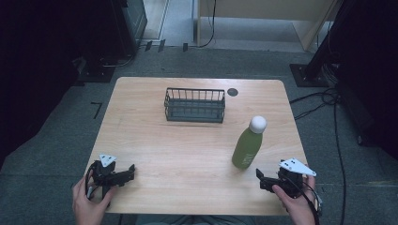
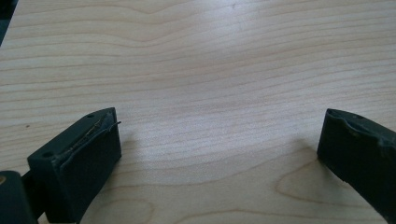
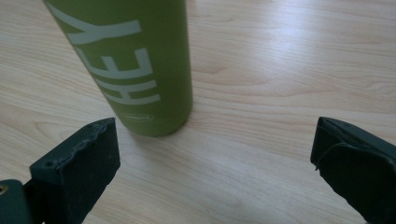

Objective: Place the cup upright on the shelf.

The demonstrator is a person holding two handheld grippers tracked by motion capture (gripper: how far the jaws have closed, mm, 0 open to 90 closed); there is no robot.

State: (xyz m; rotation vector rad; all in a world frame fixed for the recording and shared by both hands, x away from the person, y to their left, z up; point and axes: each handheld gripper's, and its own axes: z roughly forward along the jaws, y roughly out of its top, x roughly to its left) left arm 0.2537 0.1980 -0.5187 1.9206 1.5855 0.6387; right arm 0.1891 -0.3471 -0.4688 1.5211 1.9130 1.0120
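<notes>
Table (image 1: 187, 154): I saw both hands low at its near edge.
Bottle (image 1: 248, 144): stood upright, cap up, right of centre.
Right gripper (image 1: 264, 180): jaws apart, just short of the bottle.
Left gripper (image 1: 126, 172): jaws apart, over bare wood.

Tabletop (image 1: 187, 154): light wood, wavy grain lines, smooth, soft shine where light falls. Small dark round plug (image 1: 233, 92) set in far edge.

Bottle (image 1: 247, 147): green, smooth, matt coat, pale painted letters on side. Cap (image 1: 257, 123): white, smooth, round.

Basket (image 1: 194, 105): thin dark wire, looks like metal, matt.

Left gripper (image 2: 219, 154): black, matt, looks like hard plastic; pads (image 2: 88, 161) look rubbery, edges rough and a bit frayed.

Right gripper (image 3: 215, 158): same black matt look, pad edge bumpy. Grey flat plate (image 1: 296, 165) on top, smooth.

Floor (image 1: 47, 140): grey, dull, looks like carpet.
</notes>
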